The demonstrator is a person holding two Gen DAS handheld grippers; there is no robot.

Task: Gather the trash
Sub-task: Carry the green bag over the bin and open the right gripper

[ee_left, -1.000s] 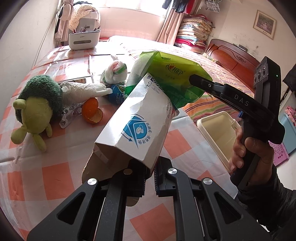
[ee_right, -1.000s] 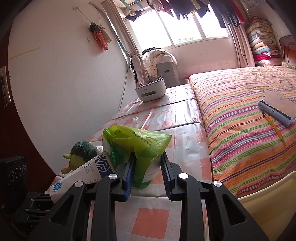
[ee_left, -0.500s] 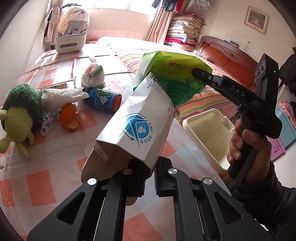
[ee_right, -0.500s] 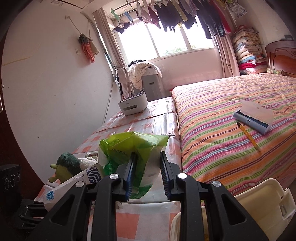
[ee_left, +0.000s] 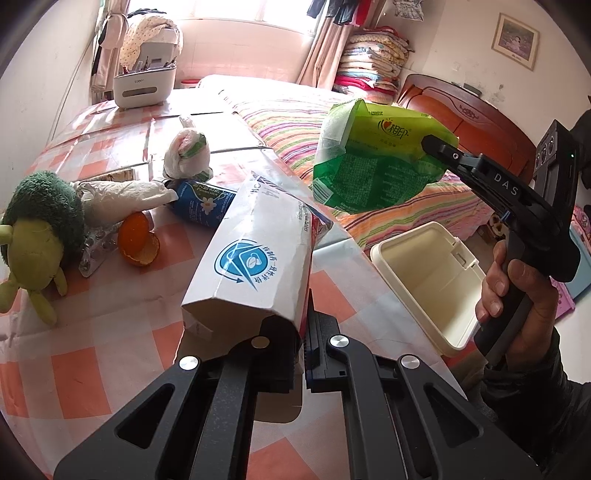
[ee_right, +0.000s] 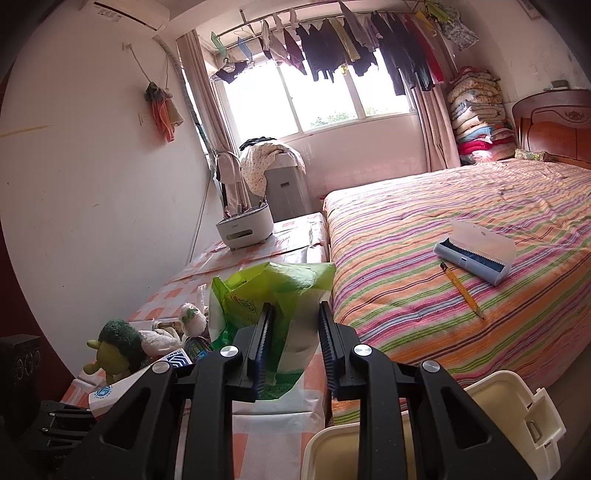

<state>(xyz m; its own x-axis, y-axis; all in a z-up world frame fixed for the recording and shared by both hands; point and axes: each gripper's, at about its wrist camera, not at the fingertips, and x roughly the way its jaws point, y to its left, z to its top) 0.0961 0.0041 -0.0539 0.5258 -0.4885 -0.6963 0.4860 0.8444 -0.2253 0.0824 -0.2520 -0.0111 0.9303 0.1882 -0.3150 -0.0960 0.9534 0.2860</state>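
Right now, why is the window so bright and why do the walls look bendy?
Right wrist view: daylight through the window washes the glass out white, and the hanging clothes look dark against it. Left wrist view: the window glares too, bleaching the bed below. Both views: the fisheye lens curves straight walls and darkens the corners.

Paper bag (ee_left: 258, 254) in left tongs (ee_left: 304, 354), green wrapper (ee_left: 373, 162) in right tongs (ee_left: 430, 142)

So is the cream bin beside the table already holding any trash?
No. In the left wrist view the cream bin shows a bare inside, while the green wrapper hangs in the right gripper above it.
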